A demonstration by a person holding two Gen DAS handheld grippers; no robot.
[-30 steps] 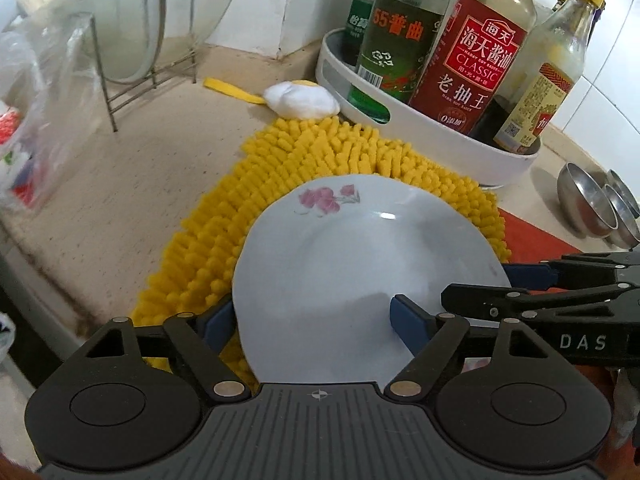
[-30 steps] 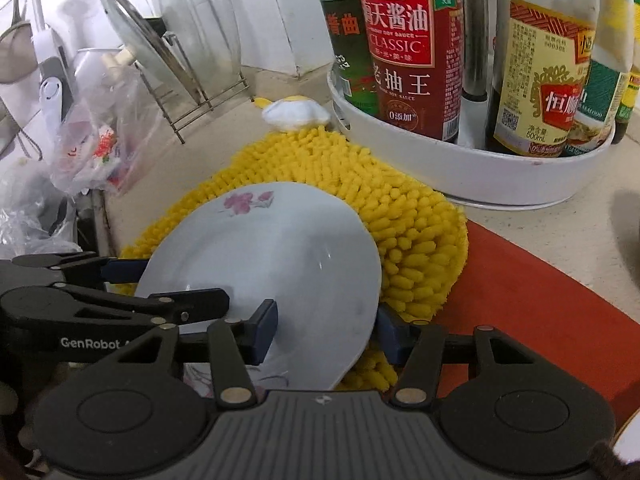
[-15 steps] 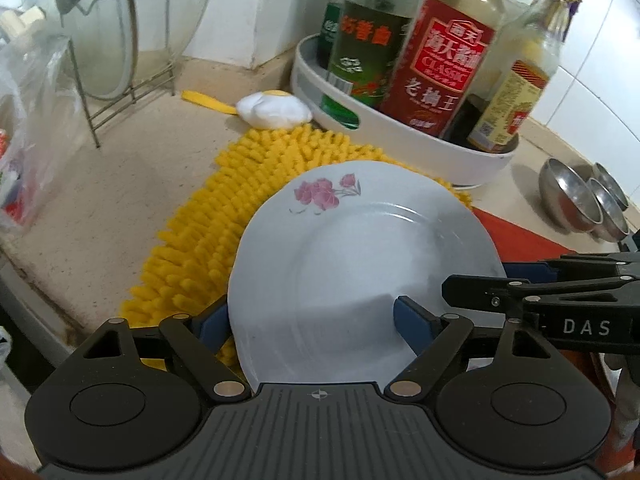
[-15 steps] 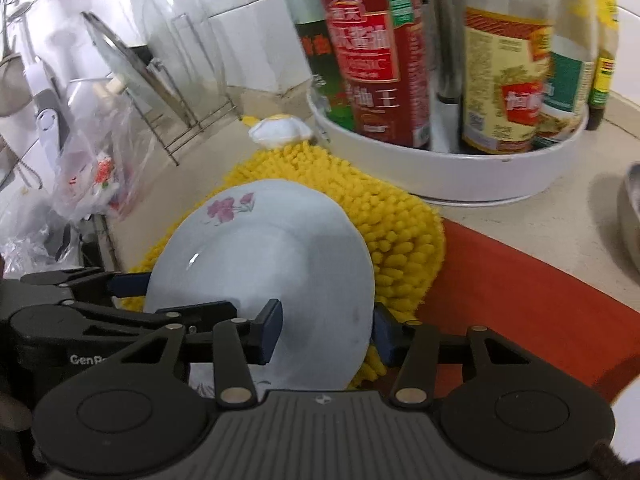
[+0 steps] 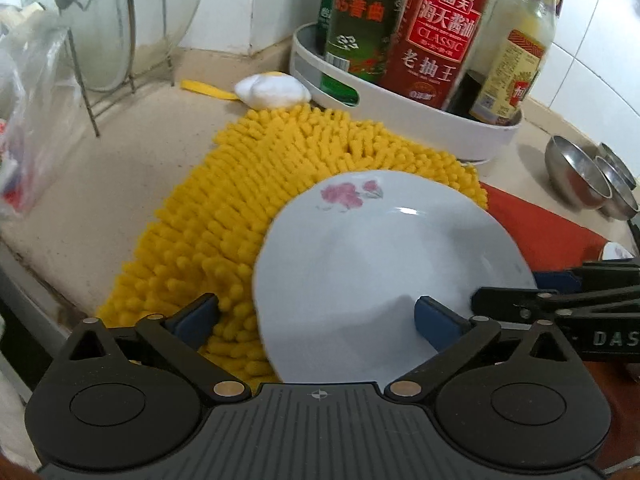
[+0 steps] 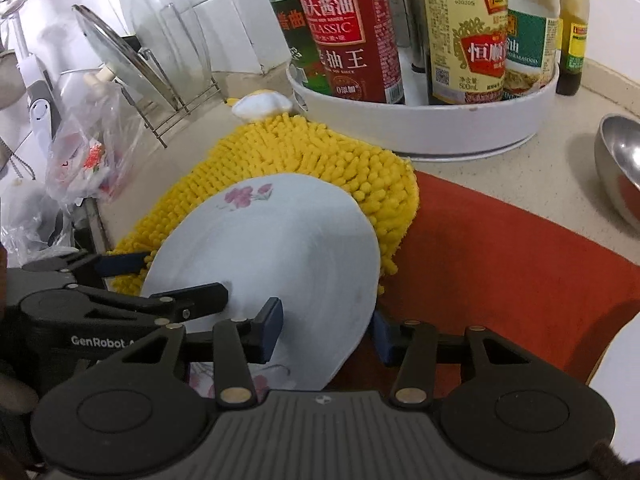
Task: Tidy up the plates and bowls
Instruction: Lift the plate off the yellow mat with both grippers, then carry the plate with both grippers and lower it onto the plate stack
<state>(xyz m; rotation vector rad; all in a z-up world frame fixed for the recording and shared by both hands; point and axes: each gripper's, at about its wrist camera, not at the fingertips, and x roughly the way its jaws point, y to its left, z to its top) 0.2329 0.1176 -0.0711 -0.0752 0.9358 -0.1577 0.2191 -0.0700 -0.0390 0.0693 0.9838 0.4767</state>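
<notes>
Handover underway, by look of it. White round ceramic plate with pink flower (image 5: 384, 280) tilted over shaggy yellow mat (image 5: 280, 184), rim pinched by right claw (image 6: 326, 330). Left claw (image 5: 316, 320) just spread wide, left pad clear of plate, likely letting go. Steel bowls (image 5: 588, 184) far right.

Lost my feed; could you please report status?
Left gripper jaws just opening, plate rim between. Right gripper clamped on plate. Yellow mat underneath.
</notes>
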